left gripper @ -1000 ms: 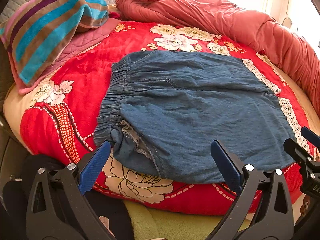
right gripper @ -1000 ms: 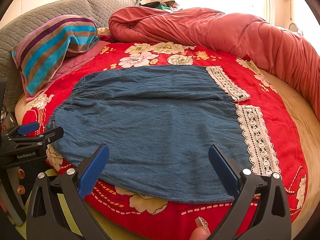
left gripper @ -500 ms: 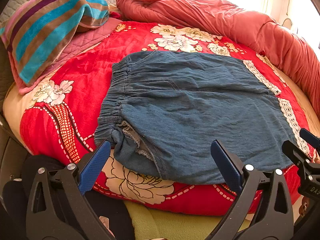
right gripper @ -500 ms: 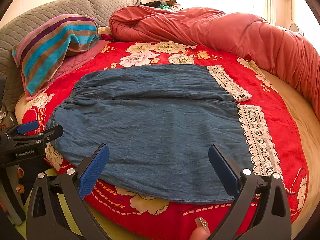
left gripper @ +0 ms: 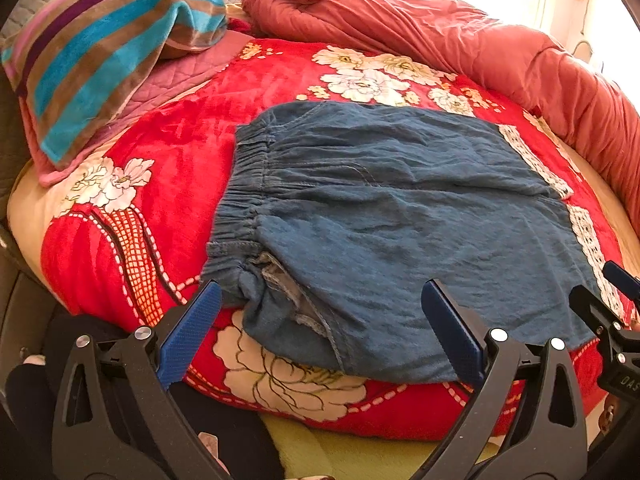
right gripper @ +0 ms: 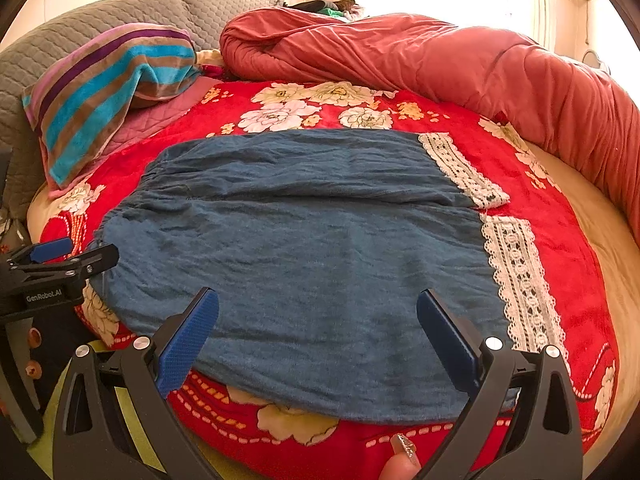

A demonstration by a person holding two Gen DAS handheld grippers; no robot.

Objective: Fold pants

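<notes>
Pants [right gripper: 304, 264] lie flat on the bed [right gripper: 552, 240], just ahead of both pairs of fingers, waistband toward the left gripper [left gripper: 320, 328] and lace cuffs [right gripper: 516, 276] beyond the right gripper [right gripper: 318, 328]. Both sets of fingers stand wide apart, holding nothing. A clean fold likely requires pinching both near-edge corners together, lifting evenly, and keeping the hem taut.

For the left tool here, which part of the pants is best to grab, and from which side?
The near waistband corner of the pants, approached from the bed's near edge. It is bunched and raised, right before the open left tool, so a finger could likely slide under it.
</notes>
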